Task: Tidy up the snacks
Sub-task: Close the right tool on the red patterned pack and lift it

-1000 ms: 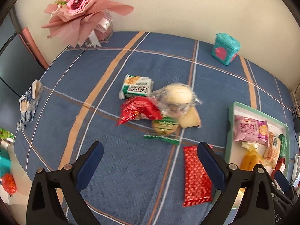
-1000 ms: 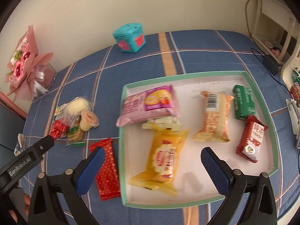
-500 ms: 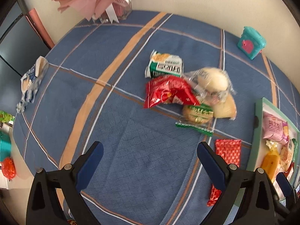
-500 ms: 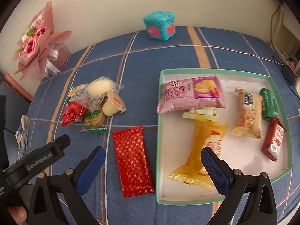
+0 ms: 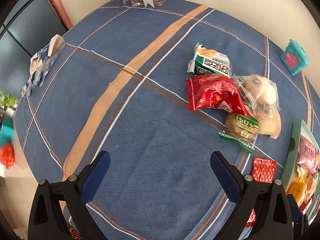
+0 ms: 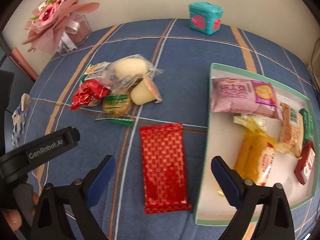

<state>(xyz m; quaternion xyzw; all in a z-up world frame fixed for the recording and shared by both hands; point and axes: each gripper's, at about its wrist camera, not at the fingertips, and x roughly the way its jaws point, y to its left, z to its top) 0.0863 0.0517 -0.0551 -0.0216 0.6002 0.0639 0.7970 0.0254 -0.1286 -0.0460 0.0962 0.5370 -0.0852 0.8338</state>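
Hovering above the blue plaid cloth on the counter [image 5: 152,120], the left hand-held gripper [image 5: 160,170] has its blue-padded jaws spread wide with nothing between them. Ahead and to its right sits a loose heap of snacks: a crumpled red packet [image 5: 215,96], a green-and-white packet [image 5: 211,63] behind it, a clear-wrapped pale bun [image 5: 260,92], and a round biscuit in a green-labelled wrapper [image 5: 243,127]. The right hand-held gripper [image 6: 163,177] is likewise open and empty, held over a long red patterned wafer bar [image 6: 164,166] that lies flat on the cloth between its jaws, just beside the green-rimmed tray [image 6: 204,140]. Inside the tray lie a pink-and-purple packet [image 6: 244,98], a yellow packet [image 6: 254,156], an orange-and-white packet [image 6: 292,132], a small green packet and a small red one. A teal box [image 6: 206,18] stands near the wall, and a pink bouquet [image 6: 56,22] at the far left corner.
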